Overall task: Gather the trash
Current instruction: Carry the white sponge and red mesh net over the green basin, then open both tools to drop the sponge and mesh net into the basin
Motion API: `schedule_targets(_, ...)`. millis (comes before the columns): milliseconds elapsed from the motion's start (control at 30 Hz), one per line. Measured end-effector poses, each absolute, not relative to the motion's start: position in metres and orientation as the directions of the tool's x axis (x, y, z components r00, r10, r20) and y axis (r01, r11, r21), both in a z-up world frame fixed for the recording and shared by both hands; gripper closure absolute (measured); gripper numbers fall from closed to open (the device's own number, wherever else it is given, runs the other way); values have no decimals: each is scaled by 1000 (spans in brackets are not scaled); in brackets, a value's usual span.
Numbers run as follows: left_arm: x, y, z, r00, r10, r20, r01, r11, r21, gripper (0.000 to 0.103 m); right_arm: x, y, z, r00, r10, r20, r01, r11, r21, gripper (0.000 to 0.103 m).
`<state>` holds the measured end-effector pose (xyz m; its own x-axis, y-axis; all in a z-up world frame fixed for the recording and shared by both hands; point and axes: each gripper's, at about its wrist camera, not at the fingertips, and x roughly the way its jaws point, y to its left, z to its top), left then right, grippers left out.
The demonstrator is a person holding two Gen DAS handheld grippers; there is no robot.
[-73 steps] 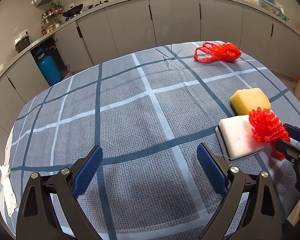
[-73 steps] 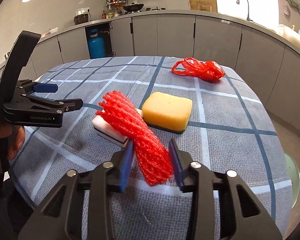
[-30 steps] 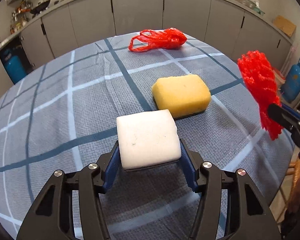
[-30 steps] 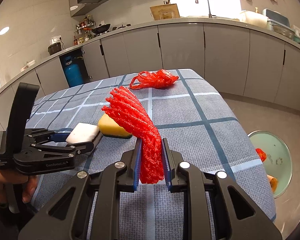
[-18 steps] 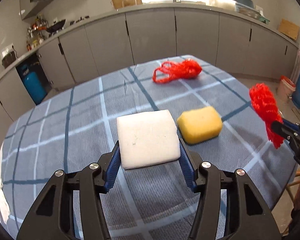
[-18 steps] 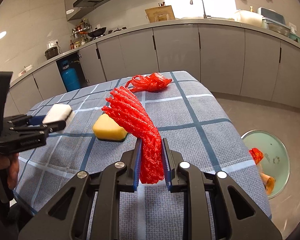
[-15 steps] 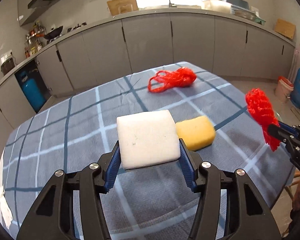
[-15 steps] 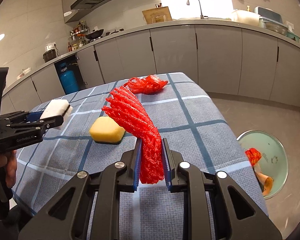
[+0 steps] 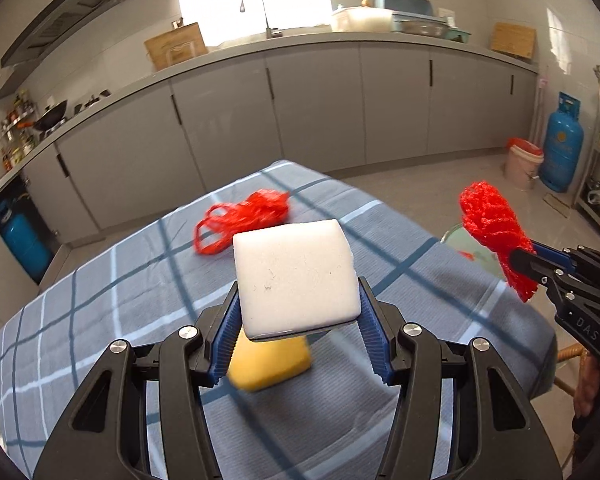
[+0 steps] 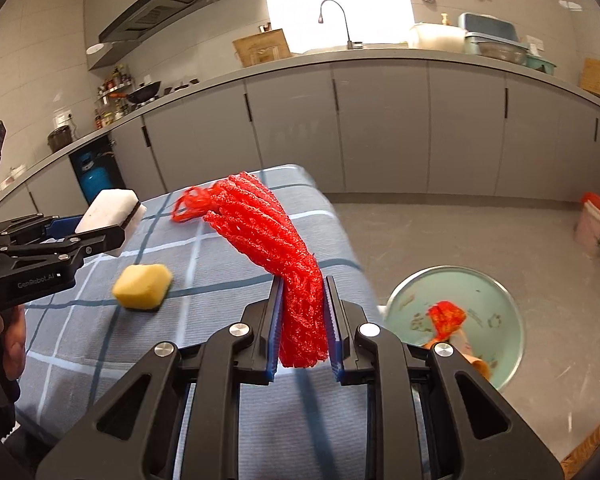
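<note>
both grippers, left gripper [image 9: 298, 334] and right gripper [image 10: 303, 330], hold loads clear above the table [image 10: 148, 336] edge.

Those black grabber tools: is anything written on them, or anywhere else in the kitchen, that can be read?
"GenRobot.AI": white print on the side of the left gripper, seen from the right wrist.
"DAS": partial white lettering on the body of the right gripper, seen from the left wrist; the rest is cut off.
Marks on the blue gas cylinder: too blurred to read.
Nothing else is legible.
</note>
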<state>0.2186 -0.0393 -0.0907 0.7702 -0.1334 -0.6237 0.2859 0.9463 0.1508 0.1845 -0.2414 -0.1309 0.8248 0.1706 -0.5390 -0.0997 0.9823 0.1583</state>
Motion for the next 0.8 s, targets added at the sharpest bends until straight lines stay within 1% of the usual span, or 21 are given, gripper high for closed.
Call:
schedule_targets(267, 235, -91, -93, 746, -212, -632, 376, 917, 137, 48, 188, -292, -134, 837, 80, -542, 9, 987, 160, 82)
schedule_targets(533, 249, -141, -100, 700, -288, -654, 465, 879, 111, 48, 195, -331, -147, 826, 25, -564, 88, 981, 174, 82)
schedule_targets(800, 260, -187, -111, 657, -336, -675, 535, 838, 104, 48, 202, -362, -157, 813, -7, -582, 141, 973, 184, 82)
